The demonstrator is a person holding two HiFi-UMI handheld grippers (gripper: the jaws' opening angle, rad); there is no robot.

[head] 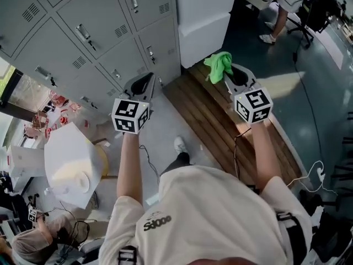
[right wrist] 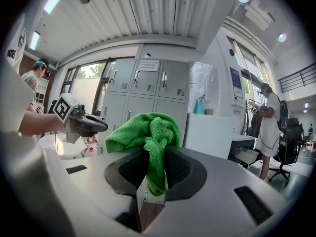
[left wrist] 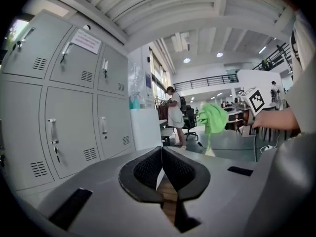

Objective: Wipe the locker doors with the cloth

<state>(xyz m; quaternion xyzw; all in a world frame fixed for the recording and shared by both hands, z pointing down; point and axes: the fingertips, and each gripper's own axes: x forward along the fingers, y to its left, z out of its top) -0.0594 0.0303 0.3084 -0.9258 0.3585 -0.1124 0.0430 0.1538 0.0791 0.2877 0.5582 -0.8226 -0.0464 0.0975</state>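
A bright green cloth (head: 219, 65) bunches out of my right gripper (head: 230, 75), whose jaws are shut on it; the right gripper view shows the cloth (right wrist: 148, 137) pinched between the pads and hanging down. My left gripper (head: 148, 83) is shut with nothing between its jaws, the pads touching in the left gripper view (left wrist: 162, 169). The grey locker doors (head: 94, 32) with handles and vents fill the upper left of the head view, a short way ahead of both grippers. From the left gripper the doors (left wrist: 69, 117) stand to its left, the cloth (left wrist: 213, 118) to its right.
A white cabinet (head: 204, 21) stands right of the lockers. Wooden floor boards (head: 220, 126) run under my right arm. A white box (head: 71, 162) and clutter sit at the left. A person (right wrist: 270, 127) stands farther off by office chairs.
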